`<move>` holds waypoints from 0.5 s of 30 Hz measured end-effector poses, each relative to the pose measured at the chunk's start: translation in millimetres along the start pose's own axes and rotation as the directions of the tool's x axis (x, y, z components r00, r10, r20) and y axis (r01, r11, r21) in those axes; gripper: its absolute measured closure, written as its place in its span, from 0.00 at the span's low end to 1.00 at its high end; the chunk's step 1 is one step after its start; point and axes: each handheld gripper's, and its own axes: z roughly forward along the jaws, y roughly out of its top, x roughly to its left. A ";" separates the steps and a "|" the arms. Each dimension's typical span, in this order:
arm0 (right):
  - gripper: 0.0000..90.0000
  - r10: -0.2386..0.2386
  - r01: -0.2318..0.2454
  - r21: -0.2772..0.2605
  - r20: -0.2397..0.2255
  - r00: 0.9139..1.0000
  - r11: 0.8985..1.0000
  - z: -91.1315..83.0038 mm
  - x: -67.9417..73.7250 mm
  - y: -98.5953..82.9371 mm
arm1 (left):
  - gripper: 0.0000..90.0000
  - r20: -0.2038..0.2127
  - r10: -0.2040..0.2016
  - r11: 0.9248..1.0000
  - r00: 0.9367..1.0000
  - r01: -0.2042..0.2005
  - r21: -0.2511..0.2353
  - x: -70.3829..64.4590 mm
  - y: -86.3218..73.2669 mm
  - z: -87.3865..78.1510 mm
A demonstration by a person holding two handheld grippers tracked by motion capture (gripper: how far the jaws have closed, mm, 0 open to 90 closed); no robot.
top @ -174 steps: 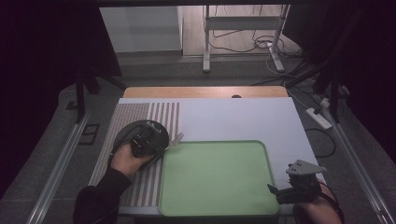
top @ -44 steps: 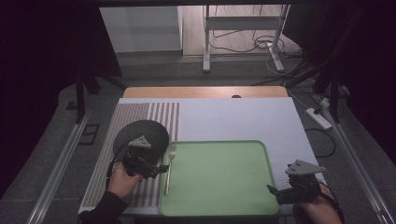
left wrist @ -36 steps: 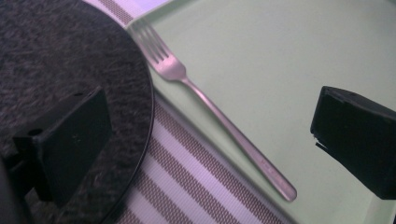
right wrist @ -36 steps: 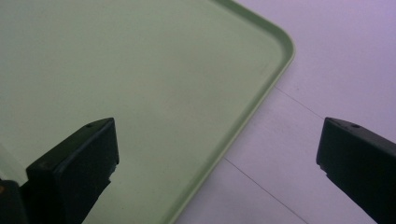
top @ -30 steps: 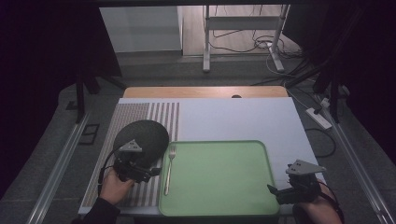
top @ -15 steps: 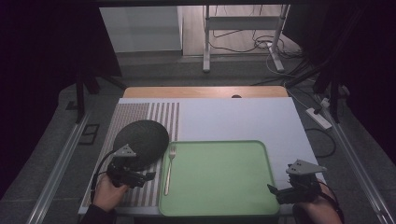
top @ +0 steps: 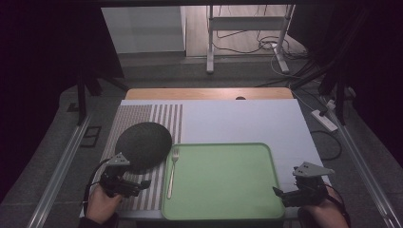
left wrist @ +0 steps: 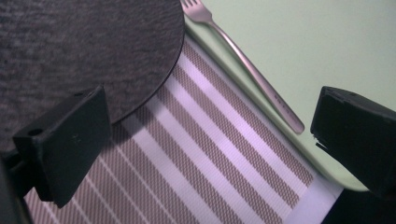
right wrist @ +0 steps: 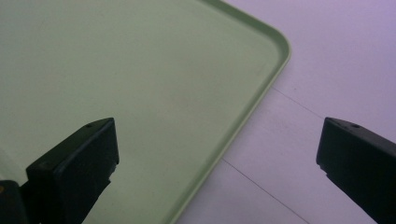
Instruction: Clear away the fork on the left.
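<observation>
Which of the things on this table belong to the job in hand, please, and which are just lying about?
In hand:
- slim silver metal fork
- round dark grey felt mat
- left gripper, open beside them

Lying about:
- rectangular light green plastic tray
- striped woven placemat
- right gripper, open

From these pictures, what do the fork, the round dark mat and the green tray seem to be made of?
Fork: likely stainless steel, a brushed silvery sheen. Round dark mat: probably felt or a similar fabric, with a fuzzy, speckled grey, matte surface and a thin edge. Green tray: apparently plastic, smooth and matte, with an even pale green colour and a moulded rounded rim.
</observation>
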 end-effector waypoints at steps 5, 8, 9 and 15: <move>0.00 0.007 -0.007 -0.005 -0.001 1.000 1.000 0.0 -0.2 -0.1 | 0.00 -0.001 -0.022 1.000 1.000 0.022 -0.020 1.4 -8.7 -8.4; 0.00 0.013 -0.013 -0.006 0.000 1.000 1.000 -0.4 -0.6 -0.2 | 0.00 -0.008 -0.028 0.999 1.000 0.028 -0.031 1.8 -12.6 -13.5; 0.00 0.015 -0.015 -0.007 0.000 1.000 1.000 -0.8 -0.8 -0.2 | 0.00 -0.011 -0.028 0.999 1.000 0.028 -0.035 1.9 -14.0 -15.4; 0.00 0.034 -0.034 -0.018 -0.004 0.999 0.999 -1.4 -2.4 -0.7 | 0.00 -0.049 -0.021 1.000 0.999 0.020 -0.023 -0.7 -18.0 -19.7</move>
